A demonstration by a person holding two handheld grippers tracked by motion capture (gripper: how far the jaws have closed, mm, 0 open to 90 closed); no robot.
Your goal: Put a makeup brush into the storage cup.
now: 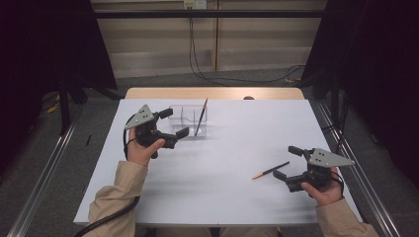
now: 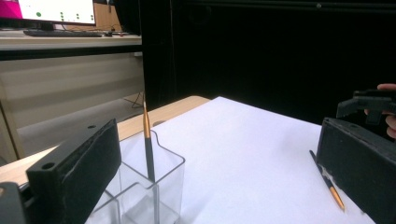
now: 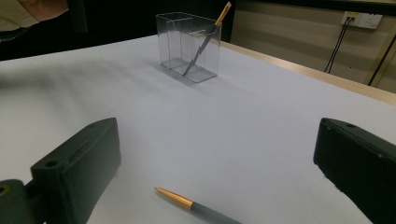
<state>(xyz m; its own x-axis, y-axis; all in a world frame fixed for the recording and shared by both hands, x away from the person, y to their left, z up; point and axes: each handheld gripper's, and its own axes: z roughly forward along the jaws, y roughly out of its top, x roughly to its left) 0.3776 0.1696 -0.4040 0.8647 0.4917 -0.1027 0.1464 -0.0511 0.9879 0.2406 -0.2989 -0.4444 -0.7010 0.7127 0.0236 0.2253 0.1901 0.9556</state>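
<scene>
A clear plastic holder (image 1: 181, 114) (image 3: 173, 45) with several compartments stands at the back left of the white table (image 1: 222, 197). A dark pen with a gold end (image 1: 201, 117) (image 2: 148, 149) (image 3: 205, 42) leans upright in its right compartment. My left gripper (image 1: 176, 122) (image 2: 219, 177) is open just left of the holder (image 2: 163, 186), with nothing between its jaws. A second pen (image 1: 271, 170) (image 2: 327, 179) (image 3: 196, 207) lies flat on the table at the right. My right gripper (image 1: 285, 162) (image 3: 215, 168) is open beside this pen, its jaws on either side of the pen's end without touching it.
The table's wooden back edge (image 1: 212, 93) runs behind the holder. Black curtains stand on both sides, and cables (image 1: 197, 69) trail across the floor beyond. Metal rails (image 1: 39, 187) flank the table. The white surface between the two grippers is bare.
</scene>
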